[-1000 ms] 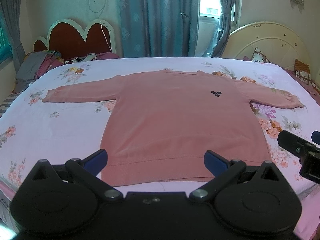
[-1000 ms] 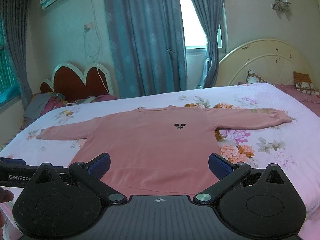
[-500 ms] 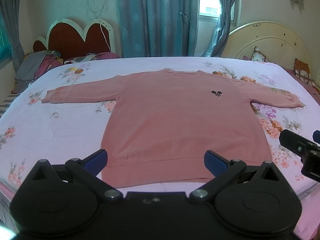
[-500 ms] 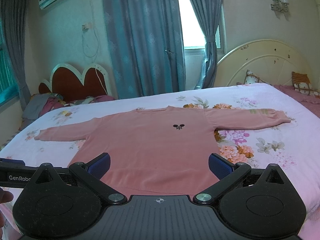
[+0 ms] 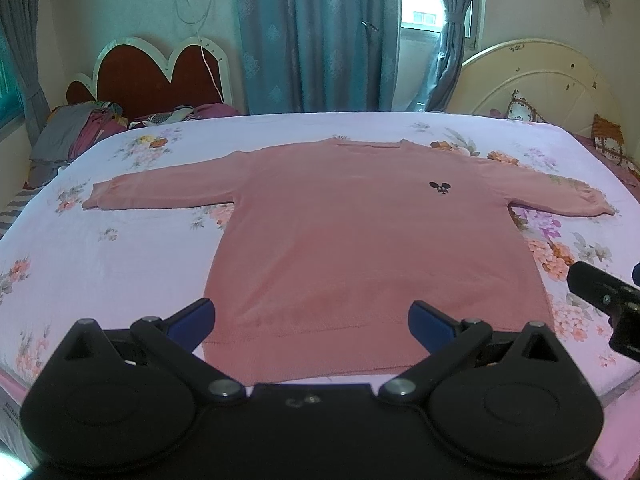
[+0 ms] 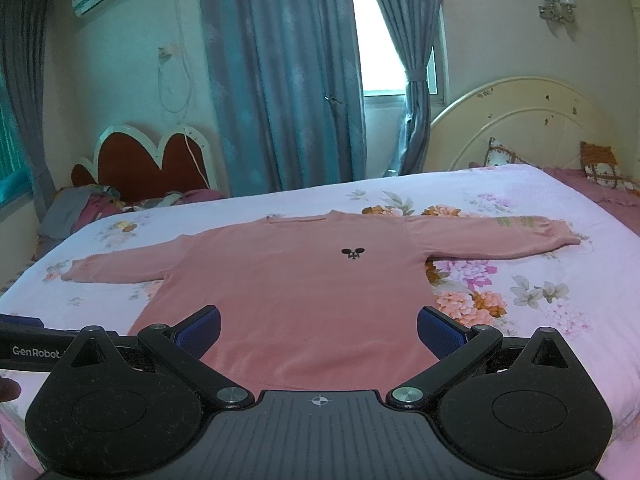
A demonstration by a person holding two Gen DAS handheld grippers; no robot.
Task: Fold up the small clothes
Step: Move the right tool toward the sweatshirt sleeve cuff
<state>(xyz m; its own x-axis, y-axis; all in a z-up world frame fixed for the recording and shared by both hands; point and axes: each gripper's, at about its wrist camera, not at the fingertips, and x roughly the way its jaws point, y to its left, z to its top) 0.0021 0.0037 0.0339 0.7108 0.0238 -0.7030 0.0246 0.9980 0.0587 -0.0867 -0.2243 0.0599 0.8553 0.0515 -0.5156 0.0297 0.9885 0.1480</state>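
Left gripper (image 5: 311, 318): jaws spread wide, blue pads (image 5: 191, 317) clear of any fabric, nothing held. Right gripper (image 6: 318, 330): jaws likewise wide apart, empty, poised above the near hem. Pink sweater (image 5: 360, 240) lies flat, front up, on the floral bedsheet (image 5: 120, 256), both sleeves stretched out to the sides, collar toward the far edge. Small black emblem (image 6: 353, 253) visible on the chest. Neither tool touches the garment

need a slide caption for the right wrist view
Open right claw hovers over the hem of a pink sweater spread flat on a floral bedsheet.
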